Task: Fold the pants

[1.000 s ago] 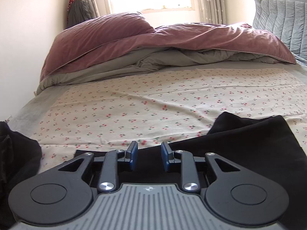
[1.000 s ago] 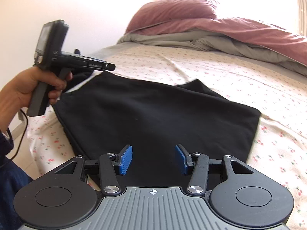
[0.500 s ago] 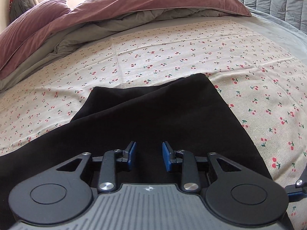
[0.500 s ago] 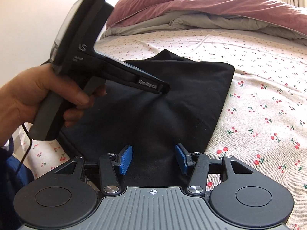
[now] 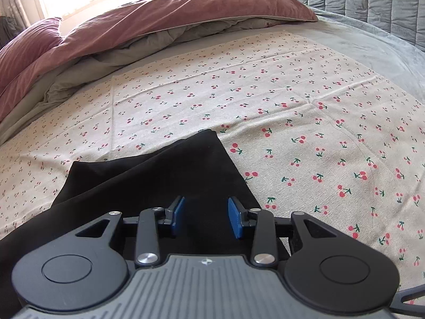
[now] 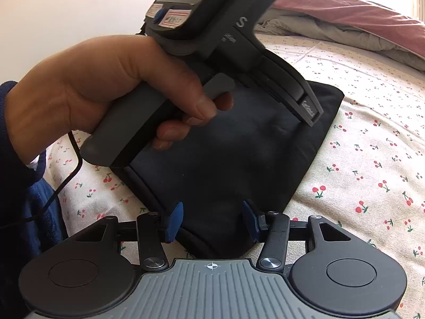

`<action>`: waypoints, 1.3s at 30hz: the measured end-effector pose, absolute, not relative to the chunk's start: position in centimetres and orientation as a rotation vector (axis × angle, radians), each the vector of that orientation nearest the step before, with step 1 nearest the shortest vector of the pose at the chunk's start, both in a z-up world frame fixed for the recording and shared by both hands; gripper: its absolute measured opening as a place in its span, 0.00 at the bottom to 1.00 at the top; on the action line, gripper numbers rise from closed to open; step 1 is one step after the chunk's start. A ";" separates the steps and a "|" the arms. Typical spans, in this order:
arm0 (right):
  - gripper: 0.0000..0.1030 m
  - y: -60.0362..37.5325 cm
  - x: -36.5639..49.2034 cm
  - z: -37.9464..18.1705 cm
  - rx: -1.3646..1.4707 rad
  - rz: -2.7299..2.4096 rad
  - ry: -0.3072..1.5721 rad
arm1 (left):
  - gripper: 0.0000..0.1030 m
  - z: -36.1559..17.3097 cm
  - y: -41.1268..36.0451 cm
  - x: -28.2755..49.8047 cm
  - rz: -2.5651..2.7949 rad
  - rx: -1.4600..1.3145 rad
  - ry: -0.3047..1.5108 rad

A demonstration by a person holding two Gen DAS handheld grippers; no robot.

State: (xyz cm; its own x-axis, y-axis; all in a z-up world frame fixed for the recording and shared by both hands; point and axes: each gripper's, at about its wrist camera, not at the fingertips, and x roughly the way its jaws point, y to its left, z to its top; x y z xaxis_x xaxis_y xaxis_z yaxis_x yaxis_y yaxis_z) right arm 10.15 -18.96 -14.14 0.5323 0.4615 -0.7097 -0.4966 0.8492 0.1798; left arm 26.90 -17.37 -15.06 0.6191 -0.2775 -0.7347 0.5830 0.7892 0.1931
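Observation:
Black pants (image 5: 159, 175) lie folded into a flat rectangle on the cherry-print sheet (image 5: 318, 138). My left gripper (image 5: 205, 216) hovers over their right part near the side edge. Its jaws are opening, with only the flat cloth showing below the blue pads. In the right wrist view a hand (image 6: 106, 87) holds that left gripper (image 6: 309, 113) tilted down, its tips at the far part of the pants (image 6: 225, 159). My right gripper (image 6: 211, 220) is open, its blue pads either side of the pants' near corner without pressing on it.
A rumpled mauve duvet (image 5: 159, 16) over a grey blanket (image 5: 132, 50) fills the far side of the bed. A grey quilted cushion (image 5: 372, 2) stands at the back right. A black cable (image 6: 71, 164) hangs from the left gripper by a dark blue sleeve (image 6: 16, 159).
The left gripper has swung to the right across the pants and tilted down, and its jaws have widened. The right gripper has shifted towards the pants' near corner, its opening unchanged.

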 end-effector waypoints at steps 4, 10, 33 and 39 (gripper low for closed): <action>0.48 -19.0 9.9 -14.4 -0.052 0.582 0.831 | 0.51 -15.9 -17.7 28.1 -0.479 0.438 0.786; 0.48 -19.0 8.9 -14.3 -0.075 0.629 0.833 | 0.51 -15.7 -18.3 28.1 -0.463 0.463 0.785; 0.49 -26.4 9.4 -14.9 0.320 0.668 0.947 | 0.76 -15.0 -18.7 28.7 -0.474 0.393 0.788; 0.49 -27.9 10.2 -16.6 0.558 0.656 0.988 | 0.75 -15.5 -20.3 27.8 -0.481 0.498 0.747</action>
State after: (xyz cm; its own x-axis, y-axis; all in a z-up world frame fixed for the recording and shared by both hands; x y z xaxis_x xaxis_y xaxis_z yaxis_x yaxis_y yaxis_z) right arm 10.19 -27.88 -16.57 0.3917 0.7220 -0.5703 -0.2449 0.6793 0.6918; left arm 27.83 -20.29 -15.50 0.6386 -0.2311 -0.7340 0.5722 0.7803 0.2522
